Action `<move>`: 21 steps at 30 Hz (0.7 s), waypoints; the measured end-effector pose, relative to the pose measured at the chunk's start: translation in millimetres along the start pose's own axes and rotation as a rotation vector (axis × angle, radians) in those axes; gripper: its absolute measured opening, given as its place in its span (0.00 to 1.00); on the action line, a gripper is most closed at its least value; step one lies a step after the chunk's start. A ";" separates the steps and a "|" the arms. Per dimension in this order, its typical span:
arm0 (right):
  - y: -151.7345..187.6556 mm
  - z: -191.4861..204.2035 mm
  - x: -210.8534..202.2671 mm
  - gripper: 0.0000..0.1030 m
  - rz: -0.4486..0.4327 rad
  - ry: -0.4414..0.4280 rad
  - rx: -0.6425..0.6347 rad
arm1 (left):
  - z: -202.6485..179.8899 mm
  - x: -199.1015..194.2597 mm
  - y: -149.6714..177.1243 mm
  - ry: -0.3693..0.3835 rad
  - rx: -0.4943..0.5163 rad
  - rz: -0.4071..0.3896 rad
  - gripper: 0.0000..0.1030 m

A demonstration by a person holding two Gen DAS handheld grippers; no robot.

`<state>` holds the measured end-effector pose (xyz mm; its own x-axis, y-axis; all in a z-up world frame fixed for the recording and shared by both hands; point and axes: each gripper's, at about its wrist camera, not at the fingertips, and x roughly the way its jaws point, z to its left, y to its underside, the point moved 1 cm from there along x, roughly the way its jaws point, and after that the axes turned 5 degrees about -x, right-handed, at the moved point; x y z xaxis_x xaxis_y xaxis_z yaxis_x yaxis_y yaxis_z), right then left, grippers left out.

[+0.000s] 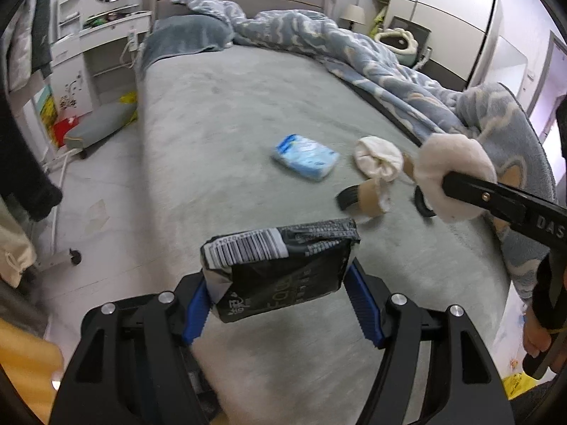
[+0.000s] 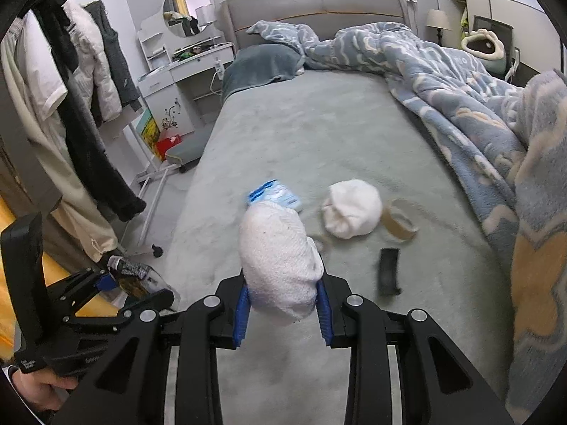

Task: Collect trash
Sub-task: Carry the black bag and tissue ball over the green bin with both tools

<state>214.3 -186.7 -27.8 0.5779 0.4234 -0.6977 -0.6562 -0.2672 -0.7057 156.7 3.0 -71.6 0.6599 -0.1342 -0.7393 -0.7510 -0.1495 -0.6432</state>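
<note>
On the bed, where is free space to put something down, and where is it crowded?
Free: the grey sheet between the dark pillow and the blue packet, bordered on the right by the blue blanket. Crowded: near the packet, with the white sock ball, tape roll and black object.

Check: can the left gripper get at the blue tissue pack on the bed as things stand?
Probably not yet. The path over the bed to the blue tissue pack looks free, but the left gripper is already clamped on a black wrapper, so its jaws are occupied until that is dropped.
</note>
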 end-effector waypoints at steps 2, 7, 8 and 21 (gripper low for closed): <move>1.1 10.3 -0.9 0.31 0.000 0.001 -0.010 | 9.2 -4.0 4.1 -0.021 0.000 -0.001 0.69; 3.0 29.9 -4.1 0.31 -0.009 -0.009 -0.008 | 34.4 -10.6 13.8 -0.041 -0.052 0.006 0.69; 3.6 33.7 -4.4 0.31 -0.009 -0.013 -0.007 | 39.2 -11.5 15.6 -0.042 -0.065 0.009 0.69; 11.1 90.6 5.9 0.31 0.012 -0.065 -0.043 | 81.1 -31.9 33.1 -0.087 -0.101 -0.002 0.69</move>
<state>166.5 -108.7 -28.6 0.5366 0.4745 -0.6978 -0.6407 -0.3089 -0.7029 108.9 81.7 -85.5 0.6535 -0.0491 -0.7553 -0.7405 -0.2482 -0.6245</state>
